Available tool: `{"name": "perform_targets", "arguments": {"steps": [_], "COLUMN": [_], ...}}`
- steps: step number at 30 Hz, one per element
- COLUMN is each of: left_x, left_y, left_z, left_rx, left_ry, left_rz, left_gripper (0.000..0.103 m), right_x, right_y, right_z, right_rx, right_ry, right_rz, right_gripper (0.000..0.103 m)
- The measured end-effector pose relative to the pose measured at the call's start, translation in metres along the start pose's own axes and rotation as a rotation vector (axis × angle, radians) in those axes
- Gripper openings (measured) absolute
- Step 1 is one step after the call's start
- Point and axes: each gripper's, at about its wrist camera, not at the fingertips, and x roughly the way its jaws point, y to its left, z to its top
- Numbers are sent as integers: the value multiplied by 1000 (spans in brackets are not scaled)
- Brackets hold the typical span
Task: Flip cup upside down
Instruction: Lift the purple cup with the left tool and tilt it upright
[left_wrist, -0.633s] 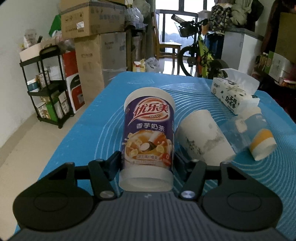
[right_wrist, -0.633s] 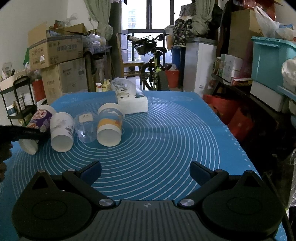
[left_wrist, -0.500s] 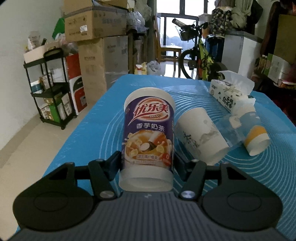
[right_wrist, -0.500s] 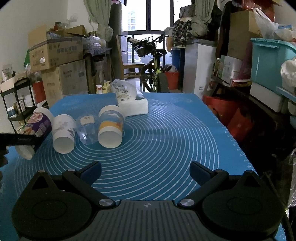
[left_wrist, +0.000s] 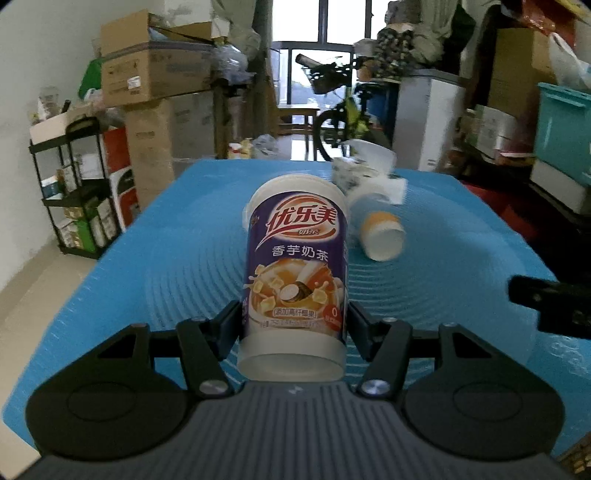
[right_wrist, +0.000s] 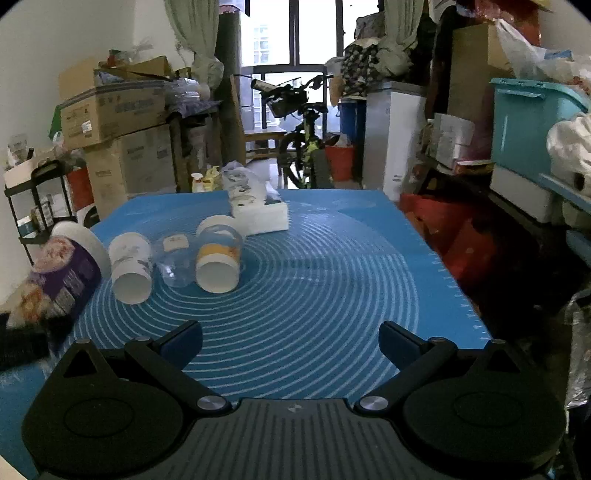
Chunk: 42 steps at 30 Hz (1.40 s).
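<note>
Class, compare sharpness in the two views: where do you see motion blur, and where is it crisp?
Left wrist view: purple cup in the left tool is crisp, background cups and room smeared. Right wrist view: mat sharp, purple cup blurred at the left edge.

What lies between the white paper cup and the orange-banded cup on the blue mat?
A clear plastic cup lies on its side between the white paper cup and the orange-banded cup, as the right wrist view shows.

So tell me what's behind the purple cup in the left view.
Behind the purple cup lie an orange-banded cup and a tissue box on the blue mat. It covers the white cup and clear cup seen from the right.
</note>
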Motion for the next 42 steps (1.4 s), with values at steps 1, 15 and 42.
{"name": "perform_targets", "arguments": {"steps": [1, 15, 42], "left_x": [1, 29, 10], "left_y": [-3, -21, -14], "left_z": [-2, -29, -29], "left_rx": [3, 10, -23], "left_ry": [-1, 40, 17], "left_rz": [0, -17, -89], "left_gripper": [62, 68, 93], "right_x": [-2, 5, -10], "right_y": [-2, -15, 6], "right_z": [0, -9, -2], "right_rx": [-3, -39, -185], "right_ry": [1, 44, -19], "right_rz": [-3, 4, -17], "right_gripper": [101, 101, 101]}}
